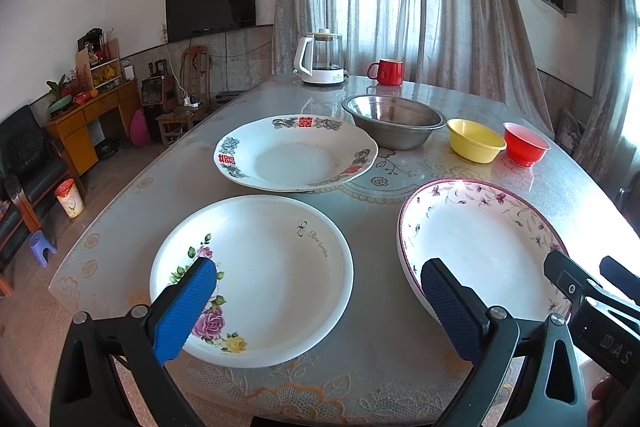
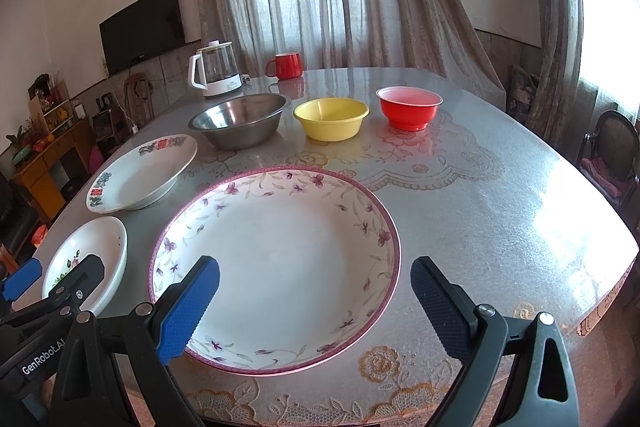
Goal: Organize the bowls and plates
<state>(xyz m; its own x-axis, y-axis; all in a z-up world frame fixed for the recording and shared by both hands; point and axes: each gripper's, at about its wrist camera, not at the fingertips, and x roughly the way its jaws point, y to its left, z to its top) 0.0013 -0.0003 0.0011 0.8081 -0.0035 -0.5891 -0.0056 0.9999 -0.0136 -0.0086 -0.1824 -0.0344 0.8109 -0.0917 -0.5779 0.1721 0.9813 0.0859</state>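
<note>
Purple-rimmed plate (image 2: 280, 259) — white, violet flower sprigs — lies flat, empty.

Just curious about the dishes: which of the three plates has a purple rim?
The plate with the purple rim, right before the right gripper. The rose plate and the red-character plate have white edges.

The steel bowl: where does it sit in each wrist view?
Left wrist: steel bowl is upper centre-right, behind the red-character plate.
Right wrist: steel bowl is upper centre-left, beyond the purple-rimmed plate.
Shared landmark: the yellow bowl sits immediately to its right in both.
</note>
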